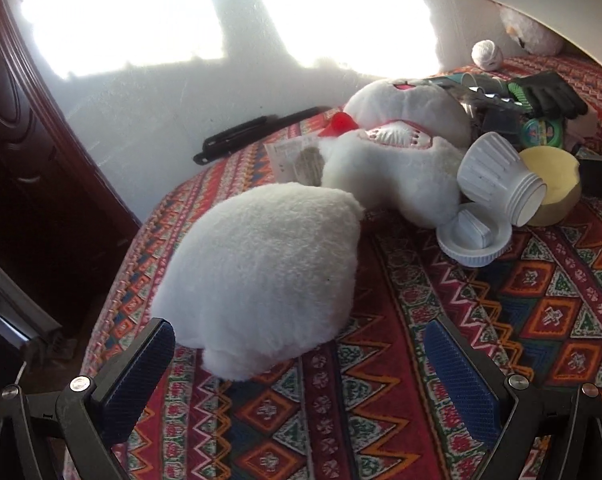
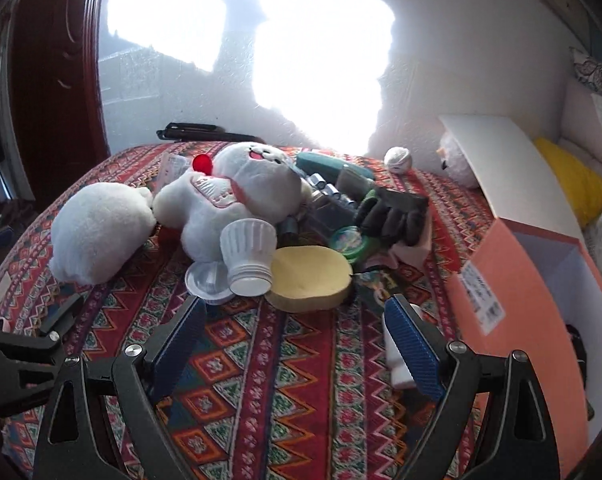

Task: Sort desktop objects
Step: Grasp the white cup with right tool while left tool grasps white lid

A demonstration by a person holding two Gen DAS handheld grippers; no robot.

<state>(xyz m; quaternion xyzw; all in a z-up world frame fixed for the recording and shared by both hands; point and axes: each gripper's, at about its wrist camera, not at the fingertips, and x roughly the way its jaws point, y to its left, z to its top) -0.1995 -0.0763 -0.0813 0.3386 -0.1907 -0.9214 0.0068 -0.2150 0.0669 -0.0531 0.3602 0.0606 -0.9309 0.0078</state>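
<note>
black frames, blue pads

the left tool [image 1: 299, 376] and right tool [image 2: 295, 344] look alike: black angular frames with triangular cut-outs, round silver screws at the joints, and two fingers faced with dark blue ribbed pads [image 2: 415, 350].

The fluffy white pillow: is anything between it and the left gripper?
Nothing visible. The pillow lies right ahead of the open left gripper, with only bare cloth between.
</note>
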